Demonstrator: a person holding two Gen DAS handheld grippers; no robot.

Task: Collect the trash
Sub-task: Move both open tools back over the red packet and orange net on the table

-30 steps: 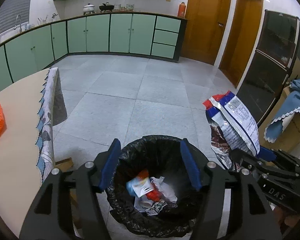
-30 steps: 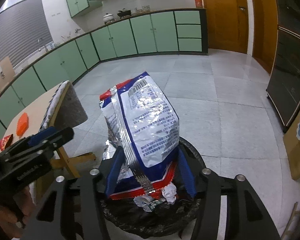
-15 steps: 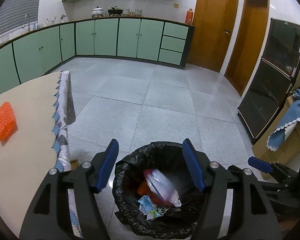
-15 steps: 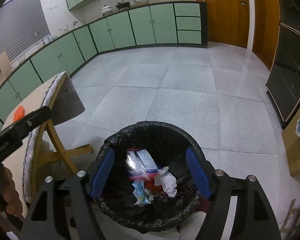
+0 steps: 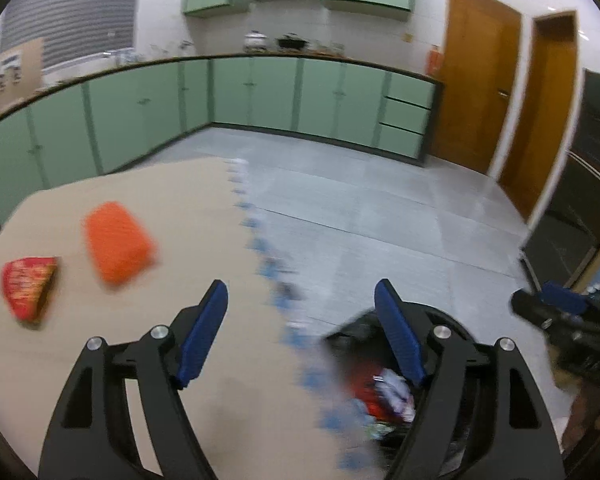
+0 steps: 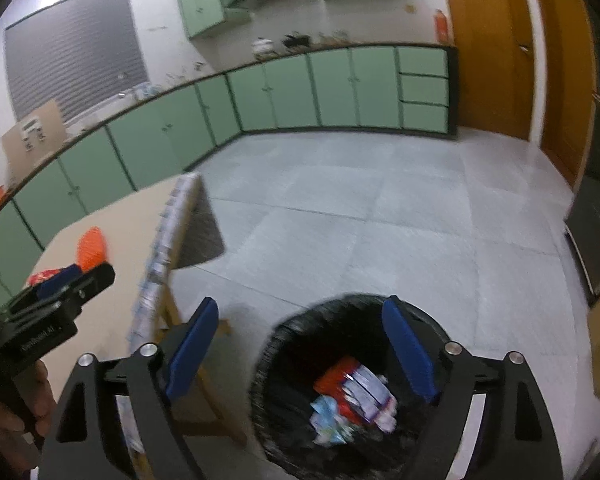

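Presently: beige-topped table with blue-patterned cloth edge (image 5: 148, 208) at left. Round bin lined with black plastic bag (image 6: 300, 344) on grey tile floor beside it, wrappers inside. Orange ridged packet (image 5: 118, 248) and red triangular wrapper (image 5: 30, 286) on tabletop. Left gripper (image 5: 300, 304) and right gripper (image 6: 298, 320) opening, jaws empty.
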